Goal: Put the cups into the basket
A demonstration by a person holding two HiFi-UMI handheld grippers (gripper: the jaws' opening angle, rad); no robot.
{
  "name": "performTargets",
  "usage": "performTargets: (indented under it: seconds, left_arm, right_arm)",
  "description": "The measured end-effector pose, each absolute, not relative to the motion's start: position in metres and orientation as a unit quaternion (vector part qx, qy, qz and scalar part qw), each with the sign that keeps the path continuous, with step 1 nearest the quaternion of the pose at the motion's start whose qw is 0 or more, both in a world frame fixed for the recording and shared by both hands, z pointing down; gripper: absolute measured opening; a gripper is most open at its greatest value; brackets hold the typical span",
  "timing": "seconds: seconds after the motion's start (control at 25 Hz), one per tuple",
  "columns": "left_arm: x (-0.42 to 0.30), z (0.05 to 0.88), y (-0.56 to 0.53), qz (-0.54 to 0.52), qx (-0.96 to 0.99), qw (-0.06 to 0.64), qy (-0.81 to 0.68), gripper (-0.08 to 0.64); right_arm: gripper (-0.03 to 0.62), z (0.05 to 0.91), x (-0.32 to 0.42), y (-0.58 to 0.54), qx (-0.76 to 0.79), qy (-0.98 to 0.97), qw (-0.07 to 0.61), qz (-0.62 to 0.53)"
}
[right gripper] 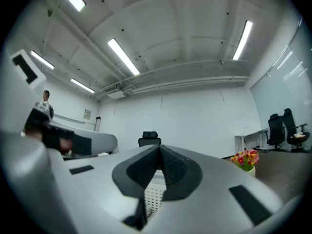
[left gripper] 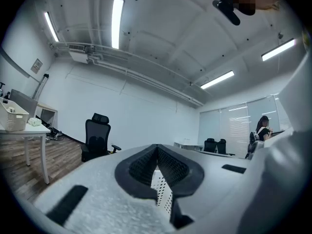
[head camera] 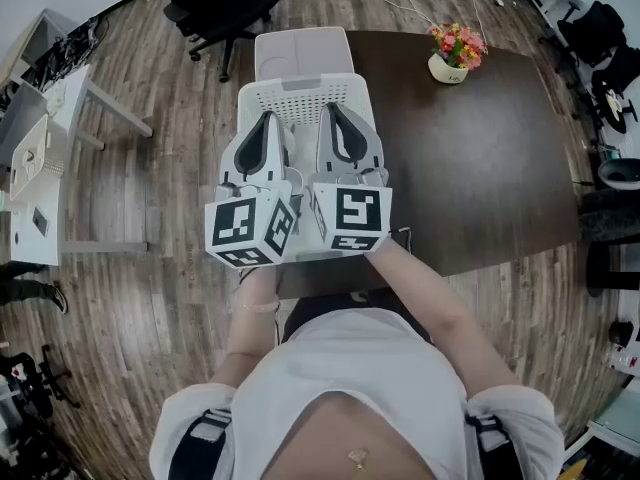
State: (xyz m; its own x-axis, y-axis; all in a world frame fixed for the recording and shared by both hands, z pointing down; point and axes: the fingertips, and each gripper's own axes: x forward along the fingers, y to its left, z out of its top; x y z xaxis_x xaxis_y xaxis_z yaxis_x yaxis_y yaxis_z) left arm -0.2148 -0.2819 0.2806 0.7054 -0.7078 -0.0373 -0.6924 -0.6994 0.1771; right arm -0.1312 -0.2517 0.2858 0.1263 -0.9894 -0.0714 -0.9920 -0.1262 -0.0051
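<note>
**Head view.** The left gripper point(head camera: 266, 118) and the right gripper point(head camera: 333, 108) are held side by side, each with a marker cube point(head camera: 250, 230) at its rear. The cubes carry black-and-white square patterns, not letters. Both grippers cover most of the white perforated basket point(head camera: 300, 93), which stands at the near-left edge of the dark table point(head camera: 480, 158). Whether cups lie in the basket cannot be told. At the table's far side stands a flower pot point(head camera: 455, 56); its small dark mark is too small to read.

**Left gripper view.** The left gripper point(left gripper: 157, 148) has its jaws clenched tip to tip, with nothing between them. The basket point(left gripper: 162, 191) shows below them. Only this view shows a seated person point(left gripper: 263, 126) by the windows.

**Right gripper view.** The right gripper point(right gripper: 159, 150) is likewise clenched and empty. It looks over the basket point(right gripper: 153, 195), with the flower pot point(right gripper: 246, 160) to the right and an office chair point(right gripper: 148, 139) ahead.
</note>
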Motion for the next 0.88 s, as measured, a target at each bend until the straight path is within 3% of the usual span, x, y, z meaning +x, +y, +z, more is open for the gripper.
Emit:
performTargets:
  seconds: [0.4,0.88]
  left_arm:
    - [-0.162,0.272,-0.249,-0.047,0.937,0.054,-0.341,0.011]
    - [-0.026,0.270,-0.165,-0.047,0.968,0.056,-0.238,0.011]
  right_arm:
    - [0.012,0.252,-0.097,-0.208,-0.737,0.671,0.060,0.055]
    - [0.012,0.256,0.036,-0.115,-0.791,0.608,0.054,0.047]
